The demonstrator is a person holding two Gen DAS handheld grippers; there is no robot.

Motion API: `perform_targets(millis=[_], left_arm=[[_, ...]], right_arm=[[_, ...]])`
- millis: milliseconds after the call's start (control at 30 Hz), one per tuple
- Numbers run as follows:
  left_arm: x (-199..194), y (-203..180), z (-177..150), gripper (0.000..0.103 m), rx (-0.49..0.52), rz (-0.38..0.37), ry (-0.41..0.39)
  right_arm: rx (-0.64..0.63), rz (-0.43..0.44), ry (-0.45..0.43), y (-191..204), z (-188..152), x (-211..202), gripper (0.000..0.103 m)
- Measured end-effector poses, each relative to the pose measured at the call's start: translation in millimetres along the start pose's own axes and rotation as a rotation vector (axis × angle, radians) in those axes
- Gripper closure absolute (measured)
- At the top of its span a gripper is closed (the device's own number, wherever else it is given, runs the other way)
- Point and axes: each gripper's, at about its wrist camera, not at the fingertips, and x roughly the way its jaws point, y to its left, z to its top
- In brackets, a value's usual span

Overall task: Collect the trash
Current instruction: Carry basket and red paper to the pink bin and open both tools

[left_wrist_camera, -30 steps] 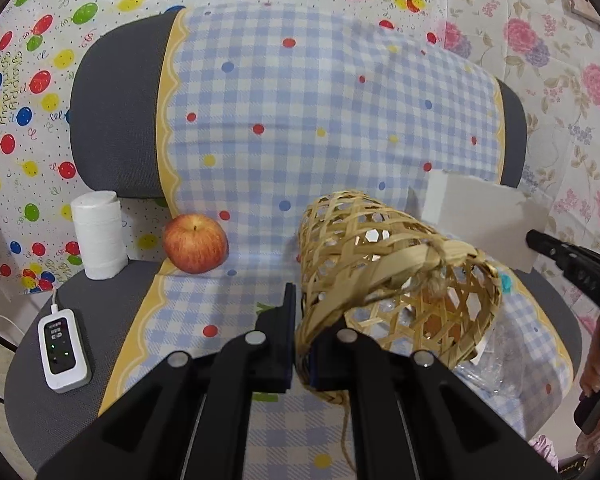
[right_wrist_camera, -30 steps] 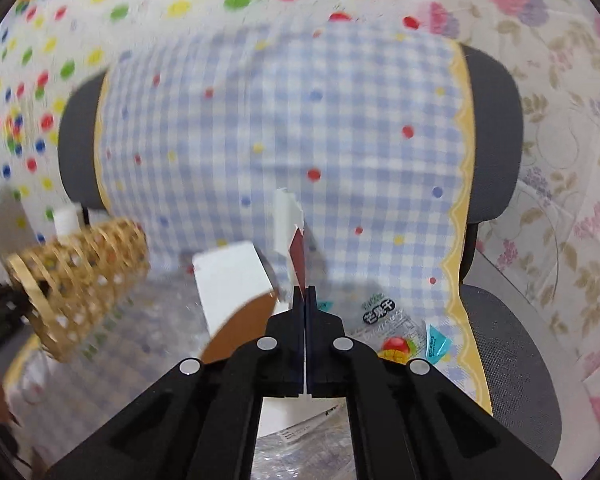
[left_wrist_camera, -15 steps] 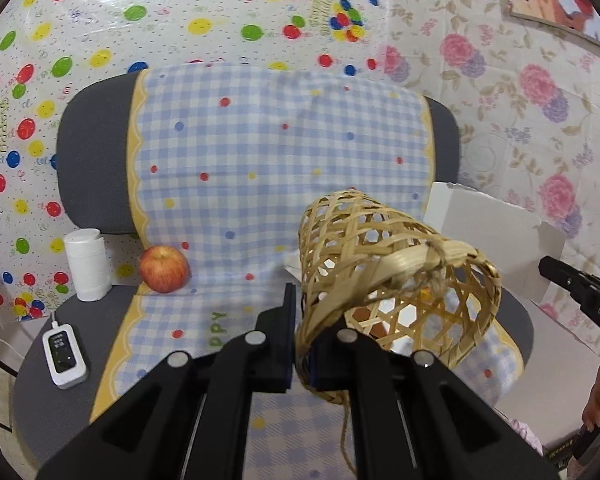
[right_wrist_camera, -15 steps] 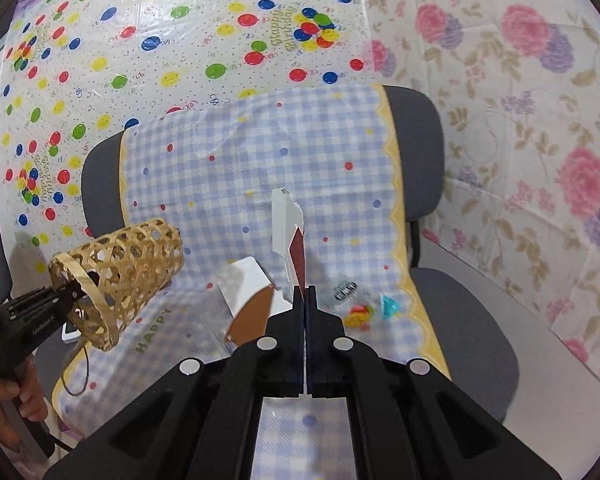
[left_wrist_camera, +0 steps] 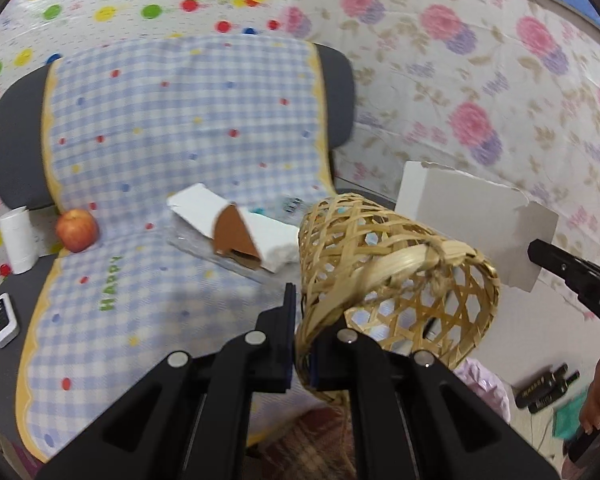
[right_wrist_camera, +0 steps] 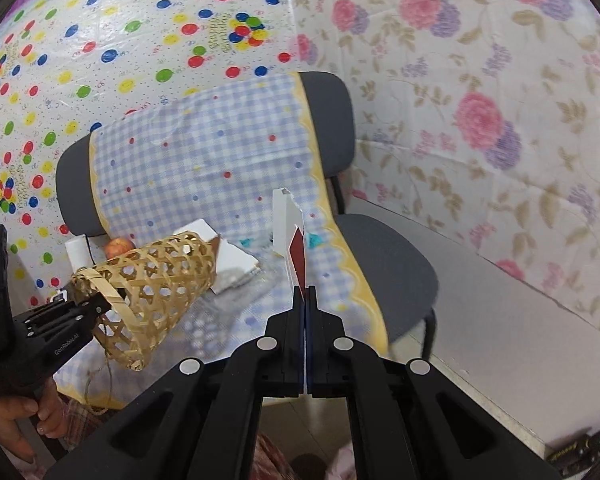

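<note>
My left gripper (left_wrist_camera: 302,312) is shut on the rim of a woven bamboo basket (left_wrist_camera: 388,272), held in the air off the chair's front right; it also shows in the right wrist view (right_wrist_camera: 148,284). My right gripper (right_wrist_camera: 305,292) is shut on a flat white cardboard piece (right_wrist_camera: 290,236), edge-on there, and seen as a white sheet (left_wrist_camera: 472,220) beyond the basket in the left wrist view. A torn white and brown box (left_wrist_camera: 236,232) lies on the chair seat on clear plastic wrap. Small snack wrappers (left_wrist_camera: 290,204) lie behind it.
The chair (left_wrist_camera: 20,128) is draped with a blue checked cloth (left_wrist_camera: 172,120). A red apple (left_wrist_camera: 77,230), a white paper roll (left_wrist_camera: 18,240) and a white remote (left_wrist_camera: 2,316) sit on its left side. Floral wall at right. Bottles (left_wrist_camera: 546,388) lie on the floor.
Both grippers have pulled back and to the right, away from the chair, carrying the basket and the cardboard. The torn box on the seat has come into the left view.
</note>
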Motion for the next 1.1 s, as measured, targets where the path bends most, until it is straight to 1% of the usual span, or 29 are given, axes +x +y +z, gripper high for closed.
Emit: perform_targets(millis=[200, 333, 433, 500, 600, 800, 1033, 1100], left_arm=[[1.3, -45.1, -16.6, 0.100, 0.075, -0.130, 0.020], [5.1, -74.8, -30.4, 0.100, 0.131, -0.197, 0.051], [10.2, -97.0, -43.2, 0.100, 0.176, -0.243, 0.084], [17.4, -111.8, -51.3, 0.100, 0.199, -0.277, 0.119], [26.1, -129.0, -61.7, 0.100, 0.233, -0.305, 0.163], [43.7, -149.6, -74.3, 0.099, 0.267, -0.341, 0.248], [67.6, -169.9, -78.7, 0.099, 0.298, -0.356, 0.315], [73.7, -177.1, -80.9, 0.099, 0.316, -0.371, 0.340]], right_arm=[[0.056, -0.113, 0.021, -35.1, -28.9, -43.0, 0.103], [0.089, -0.206, 0.077, -56.5, -57.2, -67.2, 0.103], [0.126, -0.249, 0.119, -68.9, -78.9, -77.3, 0.102], [0.156, -0.280, 0.158, -77.2, -96.3, -82.3, 0.103], [0.168, -0.330, 0.207, -84.9, -115.3, -86.5, 0.102], [0.195, -0.376, 0.266, -99.1, -131.8, -88.1, 0.102], [0.210, -0.389, 0.271, -116.2, -135.9, -76.8, 0.102], [0.214, -0.398, 0.266, -121.7, -134.6, -72.9, 0.102]])
